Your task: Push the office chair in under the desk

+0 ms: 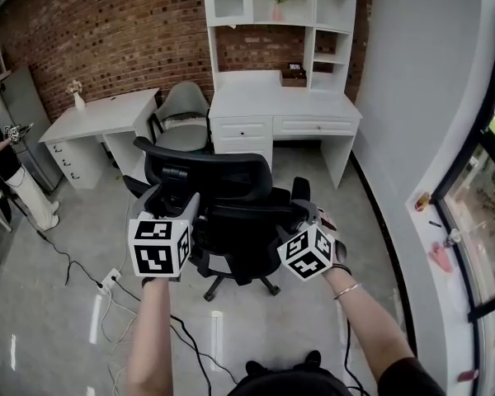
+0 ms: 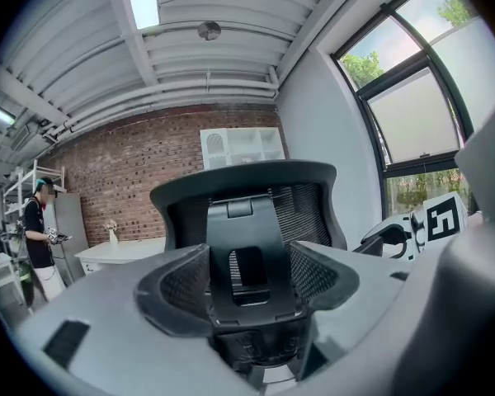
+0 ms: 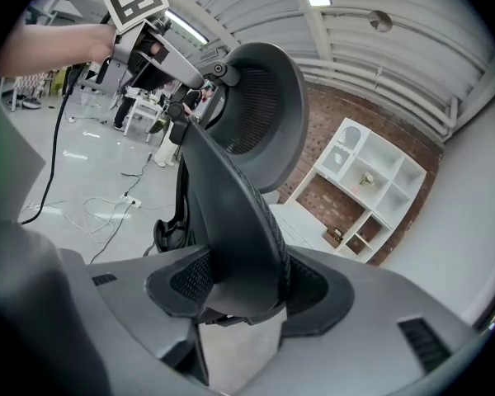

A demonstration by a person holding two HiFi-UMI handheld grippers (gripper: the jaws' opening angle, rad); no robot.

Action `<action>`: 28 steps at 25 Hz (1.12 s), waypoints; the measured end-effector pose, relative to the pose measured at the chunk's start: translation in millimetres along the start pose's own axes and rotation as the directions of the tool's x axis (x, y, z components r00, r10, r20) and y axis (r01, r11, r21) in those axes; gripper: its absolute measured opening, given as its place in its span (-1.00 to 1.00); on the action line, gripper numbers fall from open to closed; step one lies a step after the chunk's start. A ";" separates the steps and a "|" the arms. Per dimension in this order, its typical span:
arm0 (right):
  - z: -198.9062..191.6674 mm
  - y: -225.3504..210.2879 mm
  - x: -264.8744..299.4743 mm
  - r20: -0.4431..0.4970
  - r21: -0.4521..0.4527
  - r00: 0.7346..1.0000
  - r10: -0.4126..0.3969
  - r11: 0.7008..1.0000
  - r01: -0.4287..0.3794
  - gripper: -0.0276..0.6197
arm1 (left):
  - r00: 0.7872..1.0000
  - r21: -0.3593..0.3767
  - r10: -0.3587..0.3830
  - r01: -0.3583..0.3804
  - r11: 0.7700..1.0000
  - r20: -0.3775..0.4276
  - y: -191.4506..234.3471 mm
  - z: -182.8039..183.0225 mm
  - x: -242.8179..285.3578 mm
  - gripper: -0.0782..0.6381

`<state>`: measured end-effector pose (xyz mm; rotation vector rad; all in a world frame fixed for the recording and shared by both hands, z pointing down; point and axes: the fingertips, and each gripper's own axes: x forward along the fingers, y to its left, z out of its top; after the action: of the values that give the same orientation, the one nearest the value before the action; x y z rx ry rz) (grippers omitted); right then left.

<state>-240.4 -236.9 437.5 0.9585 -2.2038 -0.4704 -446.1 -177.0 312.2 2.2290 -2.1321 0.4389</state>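
We see the black mesh-backed office chair [image 1: 216, 178] upright on the floor, back toward us, well short of the white desk [image 1: 256, 99] ahead.

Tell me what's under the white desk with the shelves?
Under the desk: drawers on the left, and on the right an open gap showing only floor and shadow. The black chair in front hides the lowest left part.

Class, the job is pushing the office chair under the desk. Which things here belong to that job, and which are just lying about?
Job: black office chair; white hutch desk; left claw and right claw, both clamped on the chair's back.
Lying about: grey chair; side desk; power strip; floor cables.
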 end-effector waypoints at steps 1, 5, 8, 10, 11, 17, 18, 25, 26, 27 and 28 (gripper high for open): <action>-1.6 -1.7 -0.1 0.002 -0.002 1.000 0.002 1.000 -0.002 -0.19 | 1.000 -0.003 0.003 -0.003 1.000 -0.001 -2.4 0.1 -0.6 0.06; -8.6 -9.8 0.5 -0.002 -0.008 1.000 0.013 1.000 -0.014 -0.19 | 1.000 -0.011 0.001 -0.001 1.000 -0.001 -12.4 1.9 -2.1 0.06; -14.8 -16.9 2.1 -0.008 -0.012 1.000 0.028 1.000 -0.028 -0.19 | 1.000 -0.010 -0.005 0.005 1.000 0.001 -21.9 2.5 -3.1 0.06; -19.1 -22.9 2.8 -0.008 -0.015 0.999 0.042 0.999 -0.042 -0.19 | 1.000 -0.007 -0.007 0.007 1.000 0.002 -29.2 4.2 -3.5 0.05; -21.5 -25.6 2.5 -0.008 -0.016 0.999 0.049 0.999 -0.049 -0.19 | 1.000 -0.006 -0.006 0.006 1.000 0.001 -33.1 5.0 -3.8 0.05; -29.7 -31.4 -0.3 0.003 -0.024 0.997 0.075 0.997 -0.075 -0.20 | 1.000 -0.002 0.001 -0.001 1.000 -0.010 -45.7 5.2 -5.5 0.04; -29.8 -31.9 -0.9 0.006 -0.025 0.997 0.078 0.997 -0.078 -0.20 | 1.000 -0.004 0.004 -0.004 1.000 -0.013 -46.4 5.5 -5.5 0.04; -35.2 -29.7 -6.4 0.013 -0.017 0.995 0.100 0.995 -0.099 -0.21 | 0.999 -0.006 0.017 -0.017 1.000 -0.028 -52.5 2.3 -8.5 0.04; -36.2 -29.4 -6.9 0.013 -0.016 0.995 0.103 0.995 -0.102 -0.21 | 0.999 -0.004 0.016 -0.016 1.000 -0.030 -53.5 1.7 -8.7 0.04; -37.0 -29.2 -7.3 0.011 -0.016 0.994 0.106 0.994 -0.106 -0.21 | 0.999 -0.001 0.015 -0.015 1.000 -0.032 -54.1 1.3 -8.7 0.04; -37.4 -29.0 -7.7 0.010 -0.016 0.994 0.109 0.994 -0.109 -0.21 | 0.999 0.001 0.013 -0.013 1.000 -0.033 -54.5 1.1 -8.9 0.04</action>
<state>-195.6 -252.5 444.3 0.8243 -2.2456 -0.4423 -392.6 -165.1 318.7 2.1931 -2.1321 0.4734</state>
